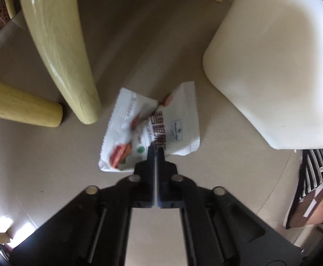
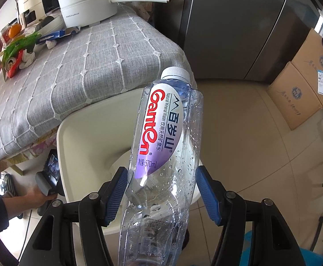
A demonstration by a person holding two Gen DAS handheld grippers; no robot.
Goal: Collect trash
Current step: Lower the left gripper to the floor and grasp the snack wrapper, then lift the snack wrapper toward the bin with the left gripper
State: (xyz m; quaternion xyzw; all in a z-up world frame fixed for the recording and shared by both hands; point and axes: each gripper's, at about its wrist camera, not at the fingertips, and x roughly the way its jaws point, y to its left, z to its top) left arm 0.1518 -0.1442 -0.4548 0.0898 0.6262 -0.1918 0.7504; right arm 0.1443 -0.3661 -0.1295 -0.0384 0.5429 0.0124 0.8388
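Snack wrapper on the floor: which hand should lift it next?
Left. The left tool is shut right at the snack wrapper's near edge, while the right tool already holds the water bottle.

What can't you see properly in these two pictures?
- Snack wrapper, left wrist view: blurred, so its small print can't be read; its near edge hides behind the shut left claw.
- Water bottle, right wrist view: its bottom is cut off by the lower edge, between the right claw's blue pads.
- White chair, right wrist view: the bottle covers part of its seat.
- Person's foot, left wrist view: cut off by the right edge.
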